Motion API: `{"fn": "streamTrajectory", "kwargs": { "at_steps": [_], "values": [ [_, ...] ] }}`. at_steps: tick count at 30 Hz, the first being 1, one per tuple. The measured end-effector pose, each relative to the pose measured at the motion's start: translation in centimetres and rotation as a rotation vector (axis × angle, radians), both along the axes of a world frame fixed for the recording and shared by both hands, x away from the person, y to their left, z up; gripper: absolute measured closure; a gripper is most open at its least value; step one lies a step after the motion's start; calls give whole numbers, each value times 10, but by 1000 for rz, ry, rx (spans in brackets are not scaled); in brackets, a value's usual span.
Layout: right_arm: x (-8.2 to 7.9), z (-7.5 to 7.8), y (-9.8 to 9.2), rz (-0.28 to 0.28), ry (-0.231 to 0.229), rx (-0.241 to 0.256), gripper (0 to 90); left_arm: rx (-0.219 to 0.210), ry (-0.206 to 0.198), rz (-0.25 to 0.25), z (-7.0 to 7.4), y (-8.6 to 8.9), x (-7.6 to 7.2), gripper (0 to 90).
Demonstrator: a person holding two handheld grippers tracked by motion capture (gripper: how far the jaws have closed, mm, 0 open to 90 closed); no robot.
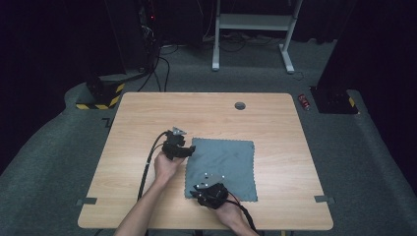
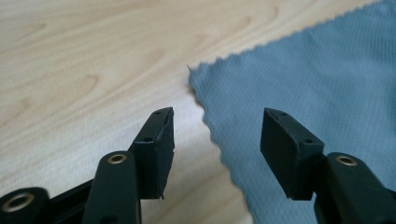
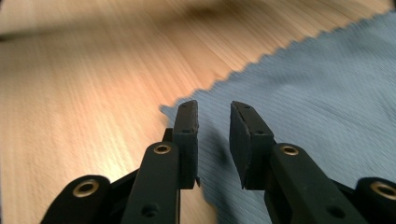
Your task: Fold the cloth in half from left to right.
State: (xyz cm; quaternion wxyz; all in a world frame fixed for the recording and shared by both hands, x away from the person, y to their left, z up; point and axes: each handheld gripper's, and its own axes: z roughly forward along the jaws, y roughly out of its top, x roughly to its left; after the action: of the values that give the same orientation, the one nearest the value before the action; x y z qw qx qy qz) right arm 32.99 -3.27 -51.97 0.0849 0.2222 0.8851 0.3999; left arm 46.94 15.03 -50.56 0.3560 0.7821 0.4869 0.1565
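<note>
The left tool (image 2: 217, 135) has its jaws spread wide and holds nothing. In the left gripper view one jaw stands over bare wood and the other over the cloth (image 2: 317, 84), so the cloth's scalloped edge runs up between them, and its pointed corner lies just ahead of the jaws. From the high view this tool (image 1: 178, 146) sits at the cloth's far left corner, with the person's left hand (image 1: 166, 166) behind it and its cable trailing back along the forearm.

The right tool (image 3: 214, 140) has its jaws drawn near each other with a narrow gap left between them, and nothing shows in that gap. Both jaws hang low over a corner of the cloth (image 3: 317, 98); whether they touch it cannot be told. In the high view this tool (image 1: 209, 191) is at the cloth's near left corner.

The cloth (image 1: 226, 167), grey-blue and square, lies spread flat on the tabletop (image 1: 147, 113), near its middle and a little toward the person's edge. A round grommet (image 1: 240, 105) is set in the tabletop toward the far edge, well apart from the cloth.
</note>
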Motion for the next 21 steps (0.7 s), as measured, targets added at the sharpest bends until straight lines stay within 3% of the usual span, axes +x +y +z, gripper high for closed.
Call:
{"fn": "streamTrajectory", "kwargs": {
  "at_steps": [4,5,9,11,14,18,20,21],
  "values": [
    [-4,1,9,24,-9,10,720,44,32,5,-3,-4,11,448],
    [-6,1,11,31,-13,8,717,42,18,8,-3,-5,13,449],
    [-8,1,16,50,-13,2,702,30,35,11,-1,-7,22,449],
    [-10,2,19,58,-10,3,681,7,27,37,-2,-8,28,456],
    [-10,3,21,64,-5,0,661,58,51,50,-5,-10,36,452],
    [-11,1,23,72,-3,-17,654,60,49,49,-5,-13,39,469],
    [-12,-1,25,73,-8,-36,660,73,32,44,-6,-15,39,503],
    [-14,-3,25,69,-28,-47,690,106,13,42,-7,-17,38,537]
  ]
}}
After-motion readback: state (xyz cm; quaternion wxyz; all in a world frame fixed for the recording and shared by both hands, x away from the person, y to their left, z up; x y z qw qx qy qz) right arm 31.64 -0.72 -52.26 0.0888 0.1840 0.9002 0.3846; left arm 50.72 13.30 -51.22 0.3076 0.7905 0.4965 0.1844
